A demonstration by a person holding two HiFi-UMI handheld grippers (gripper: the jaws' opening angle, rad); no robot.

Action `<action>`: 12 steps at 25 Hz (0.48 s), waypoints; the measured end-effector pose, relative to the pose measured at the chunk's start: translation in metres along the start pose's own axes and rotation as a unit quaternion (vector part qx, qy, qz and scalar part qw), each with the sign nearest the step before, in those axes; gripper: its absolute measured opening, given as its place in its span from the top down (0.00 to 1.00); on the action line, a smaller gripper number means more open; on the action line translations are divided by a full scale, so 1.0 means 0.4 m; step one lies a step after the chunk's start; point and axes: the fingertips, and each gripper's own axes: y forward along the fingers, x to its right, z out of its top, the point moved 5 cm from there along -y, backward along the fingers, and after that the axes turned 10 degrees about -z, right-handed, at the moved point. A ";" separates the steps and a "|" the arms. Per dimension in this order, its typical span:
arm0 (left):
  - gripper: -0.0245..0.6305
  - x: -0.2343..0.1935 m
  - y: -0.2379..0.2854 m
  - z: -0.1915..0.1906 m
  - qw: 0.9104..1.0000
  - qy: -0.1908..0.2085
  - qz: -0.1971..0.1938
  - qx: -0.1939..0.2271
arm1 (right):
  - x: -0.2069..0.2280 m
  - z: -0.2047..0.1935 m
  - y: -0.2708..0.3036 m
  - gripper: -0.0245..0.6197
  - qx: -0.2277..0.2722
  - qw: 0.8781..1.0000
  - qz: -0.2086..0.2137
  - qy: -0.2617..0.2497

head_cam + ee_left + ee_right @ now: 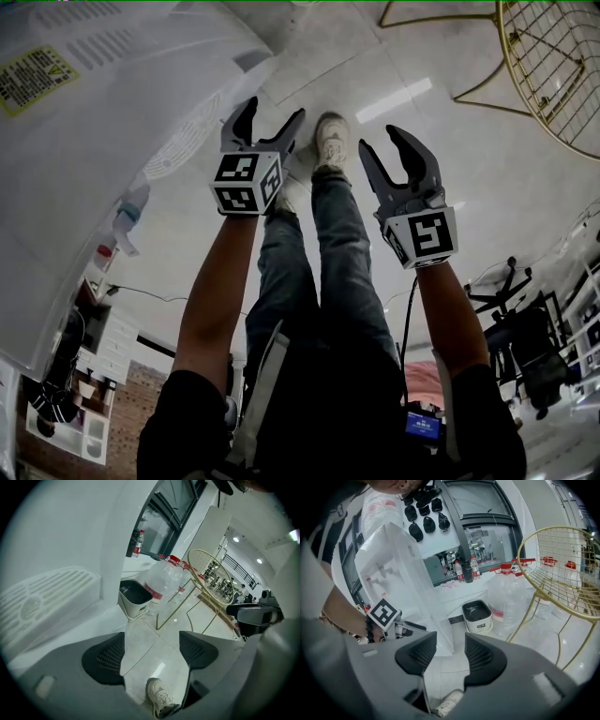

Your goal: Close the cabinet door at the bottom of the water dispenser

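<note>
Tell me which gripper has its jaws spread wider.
The left gripper: its jaws stand well apart, a shoe showing between them, while the right gripper leaves only a narrow gap. Neither holds anything.

1. We hold both arms stretched forward and down, roughly parallel; left forearm (220, 291) and right forearm (450, 309) are bare below dark sleeves.
2. Left gripper (272, 111): jaws wide apart, nothing between the pads.
3. Right gripper (382, 141): jaws partly apart, a narrower gap than the left, nothing gripped.
4. The left marker cube (246, 183) and right marker cube (422, 236) sit just ahead of the wrists.
5. The grippers are side by side and apart, both tilted downward.
</note>
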 end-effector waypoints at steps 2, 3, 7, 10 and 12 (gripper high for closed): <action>0.39 -0.003 0.003 0.005 1.000 0.000 0.001 -0.001 | 0.003 0.002 0.003 0.67 0.000 1.000 0.000 0.001; 0.39 -0.006 0.005 0.007 1.000 0.001 0.002 -0.002 | 0.006 0.000 0.005 0.67 -0.001 1.000 0.000 -0.001; 0.39 -0.018 0.015 0.007 1.000 0.002 0.004 -0.008 | 0.005 0.010 0.014 0.67 -0.002 1.000 -0.002 0.009; 0.39 -0.022 0.027 0.013 1.000 0.000 0.003 -0.009 | 0.013 0.003 0.018 0.67 -0.005 1.000 -0.001 0.008; 0.39 -0.024 0.033 0.016 1.000 0.001 0.002 -0.011 | 0.015 -0.001 0.020 0.67 -0.007 1.000 0.001 0.006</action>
